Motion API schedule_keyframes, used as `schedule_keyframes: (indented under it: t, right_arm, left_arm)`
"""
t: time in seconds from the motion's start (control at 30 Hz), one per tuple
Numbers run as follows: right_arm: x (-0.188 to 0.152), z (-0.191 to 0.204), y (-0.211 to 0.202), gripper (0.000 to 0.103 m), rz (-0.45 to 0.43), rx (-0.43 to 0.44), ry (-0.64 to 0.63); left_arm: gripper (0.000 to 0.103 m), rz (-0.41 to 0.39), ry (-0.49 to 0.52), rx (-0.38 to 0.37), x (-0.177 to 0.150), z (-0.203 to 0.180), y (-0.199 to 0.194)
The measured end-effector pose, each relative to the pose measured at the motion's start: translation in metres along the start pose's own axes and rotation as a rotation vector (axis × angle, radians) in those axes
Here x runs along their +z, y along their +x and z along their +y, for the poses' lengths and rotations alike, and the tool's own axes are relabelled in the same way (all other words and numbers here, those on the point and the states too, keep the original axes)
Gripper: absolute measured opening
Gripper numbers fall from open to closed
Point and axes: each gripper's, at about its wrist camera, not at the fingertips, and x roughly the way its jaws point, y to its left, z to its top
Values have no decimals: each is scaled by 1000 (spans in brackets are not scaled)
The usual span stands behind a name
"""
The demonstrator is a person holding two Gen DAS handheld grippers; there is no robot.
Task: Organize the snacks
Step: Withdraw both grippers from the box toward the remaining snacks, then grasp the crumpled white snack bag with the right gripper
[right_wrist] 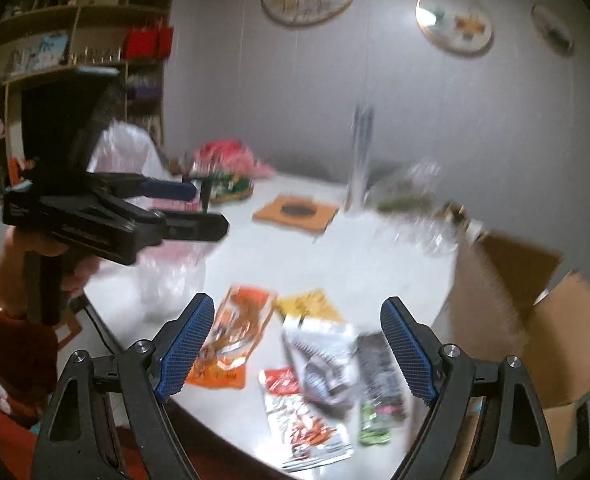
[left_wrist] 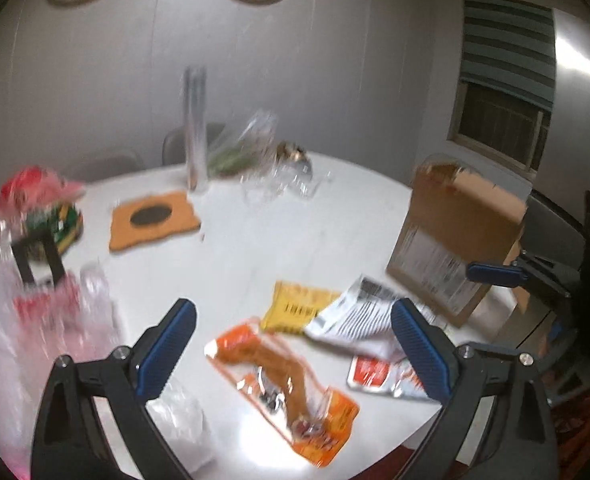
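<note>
We hold both the left gripper [left_wrist: 293, 334] and the right gripper [right_wrist: 297, 334] with jaws wide and empty above snack packets [right_wrist: 231, 340] at the bench [left_wrist: 235, 248] edge.

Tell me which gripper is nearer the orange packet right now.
Left, probably. The left gripper hangs open with the orange packet between its fingers in its view. The right gripper is also open, but the packet lies toward its left finger, among the other packets.

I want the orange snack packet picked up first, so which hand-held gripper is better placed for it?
Probably the left hand-held gripper: its open jaws already frame the orange packet. From the right hand-held gripper, that packet lies off by its left finger.
</note>
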Motion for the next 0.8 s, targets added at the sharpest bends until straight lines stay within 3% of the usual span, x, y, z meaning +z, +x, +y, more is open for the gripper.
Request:
schedule_keyframes:
  t: [0.13,0.37,0.8]
  right_arm:
    - [-21,0,42,78,95,-36,-1]
    - [-48,-19,88,72,183,-105,-9]
    - [-67,-37,133,57,293,-18,28]
  left_arm:
    - [97,63,-39,17,-32,10,25]
    - [97,134,-103,14,-64,18,53]
    - [97,147,-98,23,-63,2,67]
